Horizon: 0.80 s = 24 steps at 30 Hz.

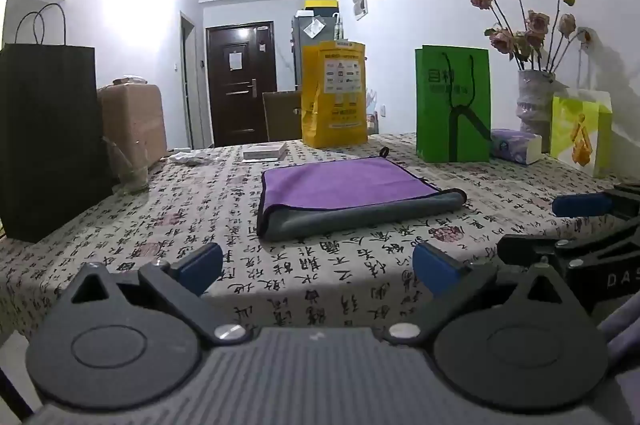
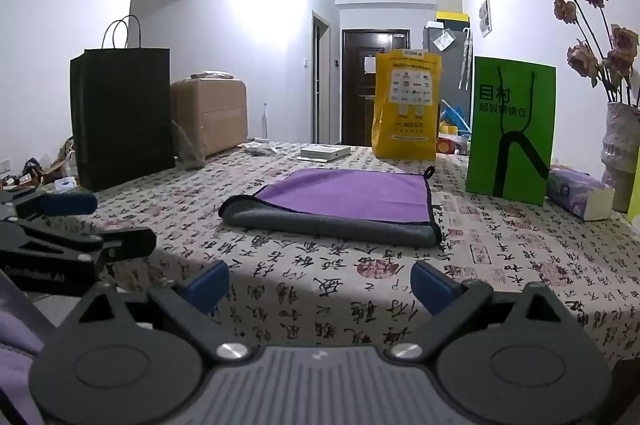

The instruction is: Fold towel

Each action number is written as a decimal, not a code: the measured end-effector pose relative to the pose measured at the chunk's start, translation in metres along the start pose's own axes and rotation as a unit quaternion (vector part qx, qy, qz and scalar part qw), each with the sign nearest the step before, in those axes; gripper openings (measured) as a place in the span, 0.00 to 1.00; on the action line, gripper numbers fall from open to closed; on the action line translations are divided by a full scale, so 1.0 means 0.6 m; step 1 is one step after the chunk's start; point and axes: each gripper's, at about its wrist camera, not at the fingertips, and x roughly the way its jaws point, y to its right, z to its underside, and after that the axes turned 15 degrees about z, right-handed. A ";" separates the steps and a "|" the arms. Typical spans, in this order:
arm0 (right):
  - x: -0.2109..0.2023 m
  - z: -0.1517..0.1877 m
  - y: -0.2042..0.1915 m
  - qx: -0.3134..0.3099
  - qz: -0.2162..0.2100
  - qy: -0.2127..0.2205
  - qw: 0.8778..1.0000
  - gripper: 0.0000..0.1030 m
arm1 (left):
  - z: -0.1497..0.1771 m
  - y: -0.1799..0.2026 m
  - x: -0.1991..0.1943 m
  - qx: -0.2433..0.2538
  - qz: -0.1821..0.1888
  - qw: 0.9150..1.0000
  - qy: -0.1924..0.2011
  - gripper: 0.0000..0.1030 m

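Left gripper [image 1: 318, 267] and right gripper [image 2: 320, 285] both level at the table's near edge, jaws spread wide, gripping nothing. Towel [image 1: 348, 191] lies flat on the table [image 1: 208, 201] at 12 o'clock, purple up, near edge turned back showing grey, well apart from both.
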 end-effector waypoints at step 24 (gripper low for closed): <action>0.005 0.000 0.000 0.011 0.000 -0.006 1.000 0.97 | 0.000 -0.009 -0.002 -0.018 -0.007 1.000 0.006 1.00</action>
